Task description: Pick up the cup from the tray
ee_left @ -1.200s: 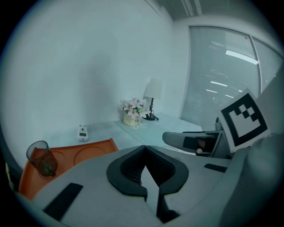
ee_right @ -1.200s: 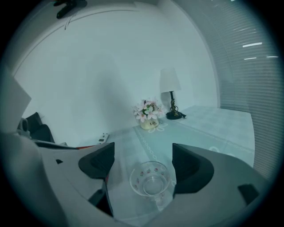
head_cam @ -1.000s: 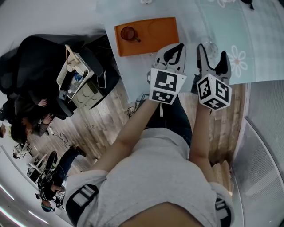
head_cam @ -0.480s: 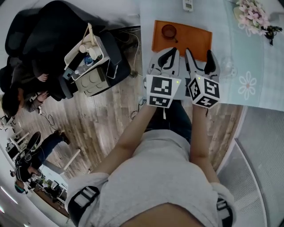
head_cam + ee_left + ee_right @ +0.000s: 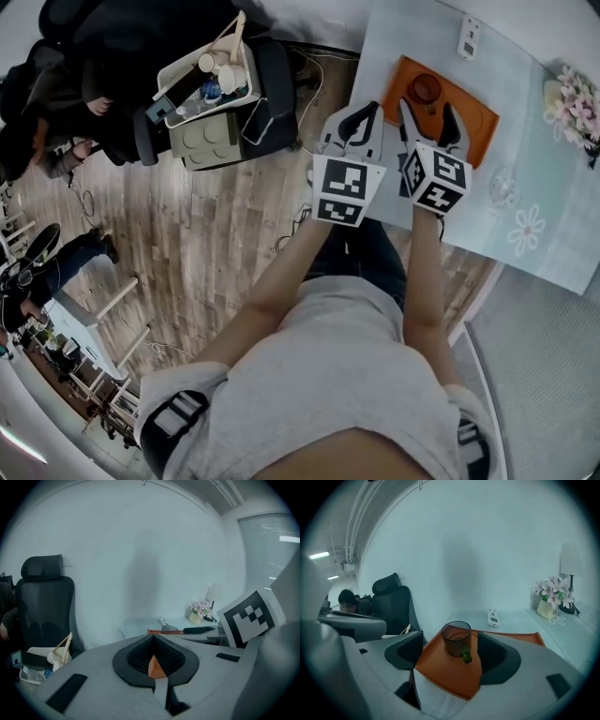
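Approach stage of the pick, both grippers held side by side over the near edge of the table.

The cup, a dark see-through mug with a green handle, stands upright on the orange tray. In the head view it sits in the upper right of the frame, at the tray's upper left end.

The right gripper has its jaws spread wide and holds nothing. In the right gripper view the cup sits centred in the gap. The head view places it just beyond the tips, with no contact. The spread looks wider than the cup, presumably so that the cup can pass in between the pads. The low, level aim along the tray would suit a grip on the side wall. The handle is turned toward this gripper, so the pads would probably have to close on the body to either side of it.

The left gripper has its jaws closed tip to tip on nothing. Only a sliver of orange shows through the hollow between its pads. It hangs just left of the right gripper, apparently idle and kept clear of the approach line.

Flowers and a remote stand on the table apart from the tray and play no part.
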`<act>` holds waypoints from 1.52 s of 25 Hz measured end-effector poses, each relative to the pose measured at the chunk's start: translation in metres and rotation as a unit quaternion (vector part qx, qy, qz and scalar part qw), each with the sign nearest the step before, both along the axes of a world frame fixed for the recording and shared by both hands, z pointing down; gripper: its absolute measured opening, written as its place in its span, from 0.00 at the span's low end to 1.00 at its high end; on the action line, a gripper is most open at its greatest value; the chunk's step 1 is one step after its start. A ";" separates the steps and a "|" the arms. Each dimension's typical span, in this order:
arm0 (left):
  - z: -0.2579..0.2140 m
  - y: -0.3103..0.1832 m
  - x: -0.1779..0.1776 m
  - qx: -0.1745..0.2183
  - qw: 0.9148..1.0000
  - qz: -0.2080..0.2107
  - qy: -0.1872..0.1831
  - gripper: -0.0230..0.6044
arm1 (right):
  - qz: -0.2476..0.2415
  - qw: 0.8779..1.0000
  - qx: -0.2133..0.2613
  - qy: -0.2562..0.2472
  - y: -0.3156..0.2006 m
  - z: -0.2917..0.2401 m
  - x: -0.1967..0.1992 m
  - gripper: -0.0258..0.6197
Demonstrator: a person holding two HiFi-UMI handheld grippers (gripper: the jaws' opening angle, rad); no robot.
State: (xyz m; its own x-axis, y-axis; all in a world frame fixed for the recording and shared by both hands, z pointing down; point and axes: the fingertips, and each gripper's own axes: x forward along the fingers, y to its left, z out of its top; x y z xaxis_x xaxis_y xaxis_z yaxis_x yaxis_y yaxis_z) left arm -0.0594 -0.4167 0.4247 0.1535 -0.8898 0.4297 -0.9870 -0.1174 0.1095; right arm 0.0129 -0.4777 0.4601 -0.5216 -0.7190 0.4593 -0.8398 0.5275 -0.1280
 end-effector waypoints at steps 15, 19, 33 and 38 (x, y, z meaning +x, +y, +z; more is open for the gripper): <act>0.010 -0.018 -0.024 -0.010 1.000 -0.019 0.012 0.05 | -0.004 0.998 -0.026 0.061 -0.029 0.027 -0.017 0.59; 0.016 -0.019 -0.026 -0.017 1.000 -0.020 0.016 0.05 | 0.012 0.996 -0.022 0.081 -0.033 0.029 -0.013 0.46; 0.013 -0.016 -0.012 -0.014 1.000 -0.001 0.020 0.05 | 0.035 0.997 -0.009 0.062 -0.027 0.011 0.003 0.45; 0.009 -0.016 0.012 -0.007 0.999 0.032 0.021 0.05 | 0.061 0.997 0.005 0.053 -0.017 -0.004 0.027 0.45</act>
State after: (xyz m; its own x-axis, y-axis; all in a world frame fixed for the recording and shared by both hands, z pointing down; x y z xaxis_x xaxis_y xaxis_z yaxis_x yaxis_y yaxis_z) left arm -0.0474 -0.4324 0.4333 0.2285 -0.8713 0.4343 -0.9719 -0.1784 0.1536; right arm 0.0402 -0.4950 0.4563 -0.3797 -0.7788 0.4993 -0.9061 0.4218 -0.0312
